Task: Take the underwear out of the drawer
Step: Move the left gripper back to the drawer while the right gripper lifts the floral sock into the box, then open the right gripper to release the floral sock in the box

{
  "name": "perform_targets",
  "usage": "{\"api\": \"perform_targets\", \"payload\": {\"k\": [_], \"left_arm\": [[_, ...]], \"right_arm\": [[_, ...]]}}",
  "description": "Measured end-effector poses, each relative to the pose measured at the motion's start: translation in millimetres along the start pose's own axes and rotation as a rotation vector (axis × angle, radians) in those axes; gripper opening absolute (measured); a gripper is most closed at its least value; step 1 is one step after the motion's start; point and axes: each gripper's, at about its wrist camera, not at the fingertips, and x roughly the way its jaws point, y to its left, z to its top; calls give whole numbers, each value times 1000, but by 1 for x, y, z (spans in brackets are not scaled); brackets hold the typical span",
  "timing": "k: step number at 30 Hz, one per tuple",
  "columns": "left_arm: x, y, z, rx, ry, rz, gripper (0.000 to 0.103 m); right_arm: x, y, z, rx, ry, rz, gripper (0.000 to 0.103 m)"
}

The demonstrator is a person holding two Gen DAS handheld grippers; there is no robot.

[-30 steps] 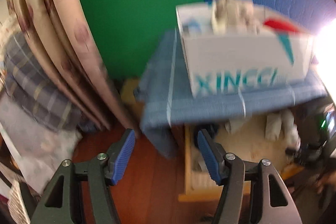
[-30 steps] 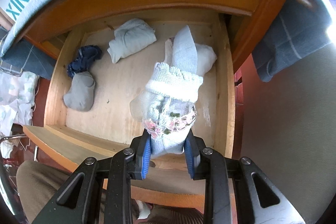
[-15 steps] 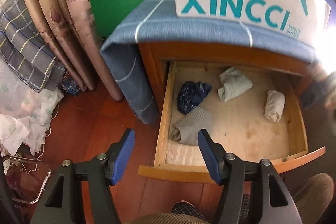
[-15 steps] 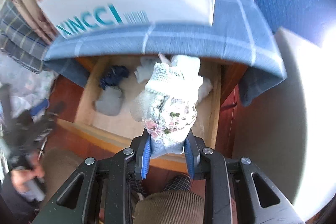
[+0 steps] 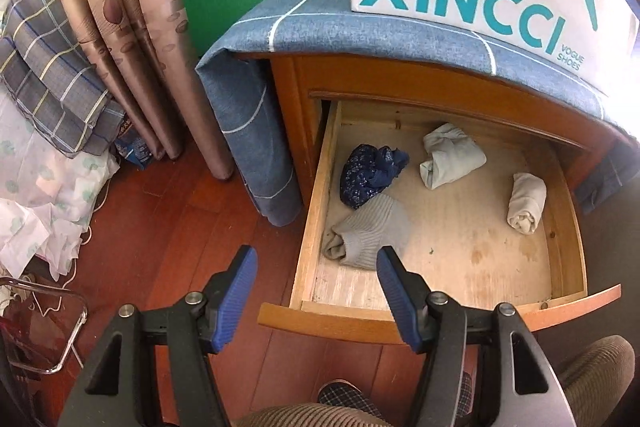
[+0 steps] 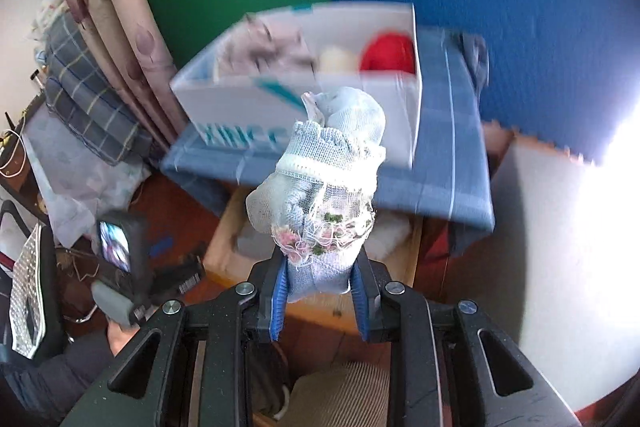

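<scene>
The right gripper pinches a pale blue lace-trimmed underwear bundle, held in the air in front of the white shoebox on the blue-covered nightstand. The left gripper hangs spread and empty over the open drawer, where 4 rolled garments lie: navy, grey, pale green, beige.

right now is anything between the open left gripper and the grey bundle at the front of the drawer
Nothing visible blocks it. The left gripper hangs open above the drawer, which is pulled out and uncovered. The grey bundle lies bare at the front left, just beyond the fingertips, with the navy bundle behind it, not over it.
</scene>
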Motion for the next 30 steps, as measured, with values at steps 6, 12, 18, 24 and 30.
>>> {"api": "perform_targets", "payload": {"k": [6,12,18,24,30], "left_arm": [[3,1,-1,-6,10,-5,64],[7,11,-2,-60,31,-13,64],[8,9,-3,-57,38,-14,64],[11,4,-3,-33,52,-21,64],[12,4,-3,-35,57,-39,64]], "right_arm": [[-2,6,68,-42,-76,-54,25],[40,11,126,-49,-45,-116,26],[94,15,152,-53,15,-171,26],[134,23,156,-53,74,-199,26],[155,16,152,-30,106,-204,30]]}}
